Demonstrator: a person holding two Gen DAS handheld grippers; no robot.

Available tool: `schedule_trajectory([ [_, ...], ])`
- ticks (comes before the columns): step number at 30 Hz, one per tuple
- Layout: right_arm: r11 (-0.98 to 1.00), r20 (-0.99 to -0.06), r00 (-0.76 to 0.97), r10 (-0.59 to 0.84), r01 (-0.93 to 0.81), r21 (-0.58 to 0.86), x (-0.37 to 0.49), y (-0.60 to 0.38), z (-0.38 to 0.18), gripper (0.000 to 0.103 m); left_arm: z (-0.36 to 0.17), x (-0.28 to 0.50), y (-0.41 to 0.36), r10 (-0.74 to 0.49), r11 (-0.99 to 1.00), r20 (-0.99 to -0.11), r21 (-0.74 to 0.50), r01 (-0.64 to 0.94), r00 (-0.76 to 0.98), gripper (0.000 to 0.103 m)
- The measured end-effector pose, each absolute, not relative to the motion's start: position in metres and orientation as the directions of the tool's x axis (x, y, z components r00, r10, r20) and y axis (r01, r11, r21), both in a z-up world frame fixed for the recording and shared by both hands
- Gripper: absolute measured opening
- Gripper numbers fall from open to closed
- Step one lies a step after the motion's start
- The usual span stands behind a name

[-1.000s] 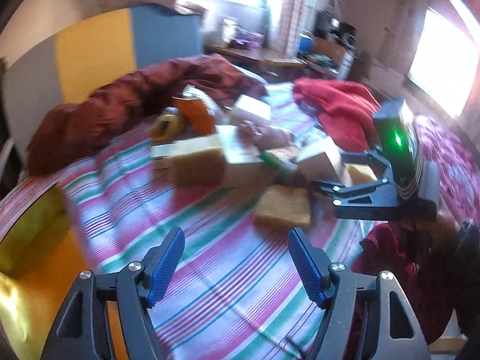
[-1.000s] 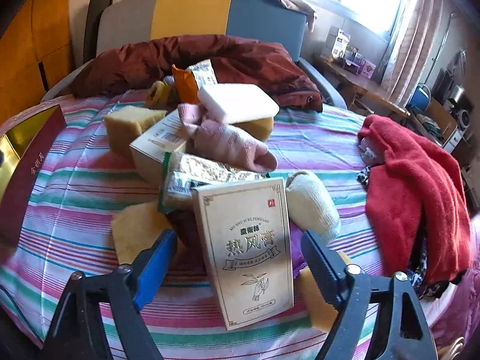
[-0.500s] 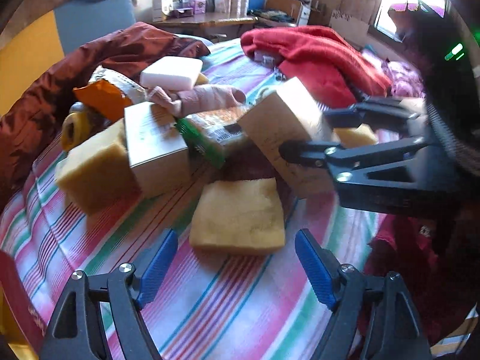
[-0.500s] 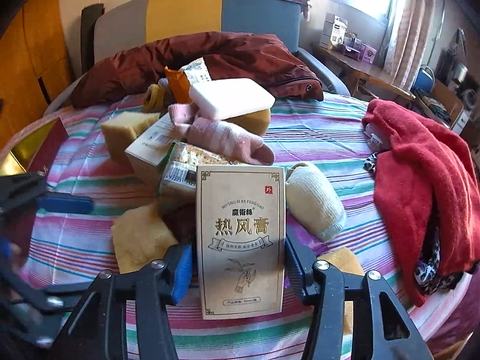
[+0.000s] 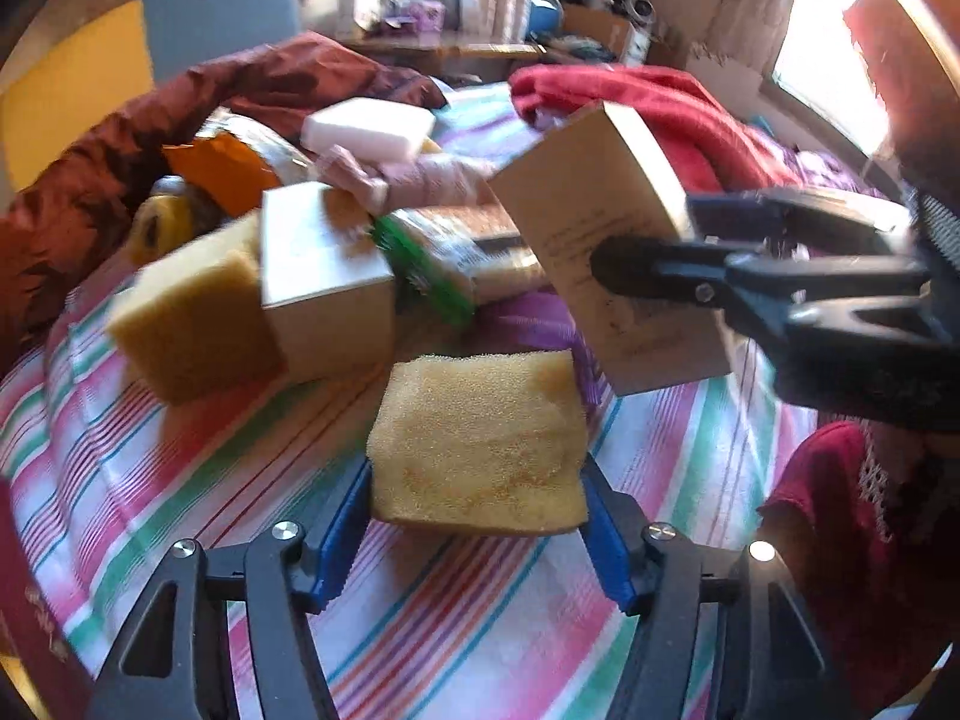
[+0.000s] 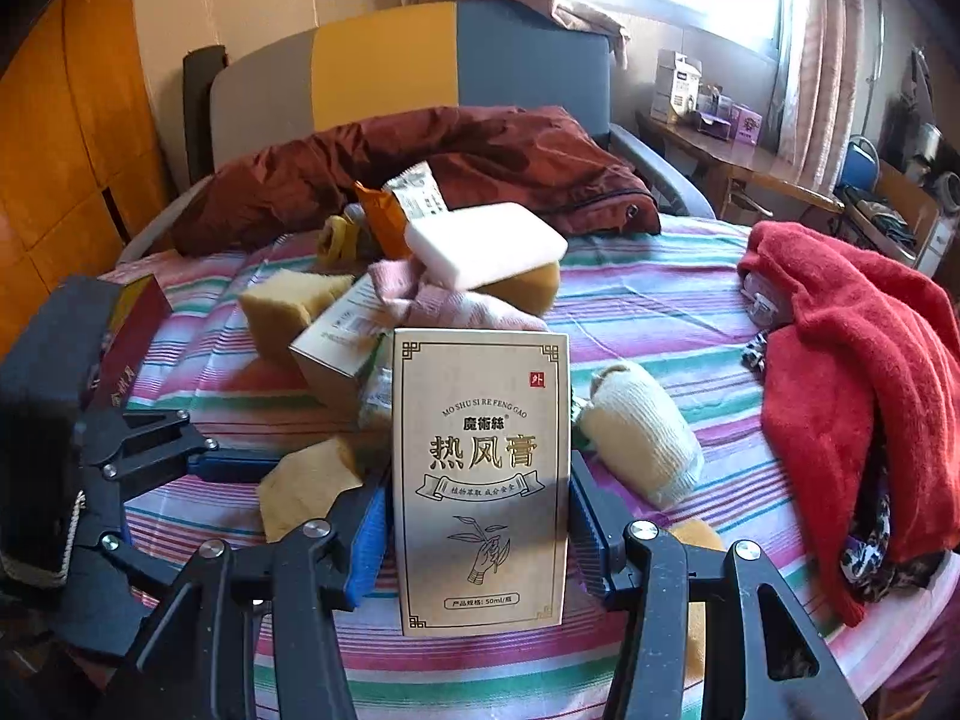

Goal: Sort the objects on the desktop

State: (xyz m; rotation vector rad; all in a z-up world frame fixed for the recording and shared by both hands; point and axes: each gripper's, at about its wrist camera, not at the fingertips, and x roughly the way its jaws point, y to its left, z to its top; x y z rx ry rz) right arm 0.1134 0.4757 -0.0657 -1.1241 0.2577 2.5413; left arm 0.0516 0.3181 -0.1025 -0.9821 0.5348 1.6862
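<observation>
The right tongs (image 6: 474,531), wide apart a second ago, are now clamping the tall beige printed carton (image 6: 480,480); the left tongs (image 5: 477,516) are closing around the near flat yellow sponge (image 5: 480,438), starting two sorts together.

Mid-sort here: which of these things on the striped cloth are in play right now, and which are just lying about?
In play:
- gold box, gripped by right hand-held gripper
- flat yellow sponge, left hand-held gripper closing around it

Lying about:
- red towel
- maroon jacket
- desk
</observation>
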Motion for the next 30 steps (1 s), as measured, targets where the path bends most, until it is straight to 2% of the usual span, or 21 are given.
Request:
schedule_trajectory([
  [8, -0.941, -0.715, -0.675, 0.181, -0.330, 0.073, 0.115, 0.463, -0.057, 0.053, -0.069, 0.046, 0.258, 0.607, -0.478, -0.776, -0.183, -0.859, -0.173, 0.066],
  [14, -0.954, -0.707, -0.701, 0.093, -0.266, 0.139, 0.105, 0.437, -0.045, 0.053, -0.044, 0.021, 0.202, 0.588, -0.634, -0.748, -0.190, -0.750, -0.307, 0.066],
  [20, -0.977, -0.699, -0.714, -0.041, -0.119, 0.178, 0.076, 0.378, -0.031, 0.053, -0.035, -0.022, 0.137, 0.488, -0.800, -0.747, -0.176, -0.573, -0.452, 0.067],
  [25, -0.977, -0.692, -0.702, -0.168, 0.023, 0.214, 0.035, 0.317, -0.023, 0.053, -0.039, -0.058, 0.081, 0.359, -0.902, -0.752, -0.128, -0.411, -0.553, 0.068],
  [28, -0.971, -0.692, -0.687, -0.221, 0.088, 0.222, 0.008, 0.282, -0.019, 0.053, -0.037, -0.079, 0.051, 0.286, -0.941, -0.745, -0.100, -0.323, -0.603, 0.070],
  [30, -0.967, -0.694, -0.677, -0.243, 0.116, 0.226, -0.013, 0.261, -0.017, 0.053, -0.035, -0.090, 0.035, 0.247, -0.960, -0.743, -0.100, -0.262, -0.622, 0.075],
])
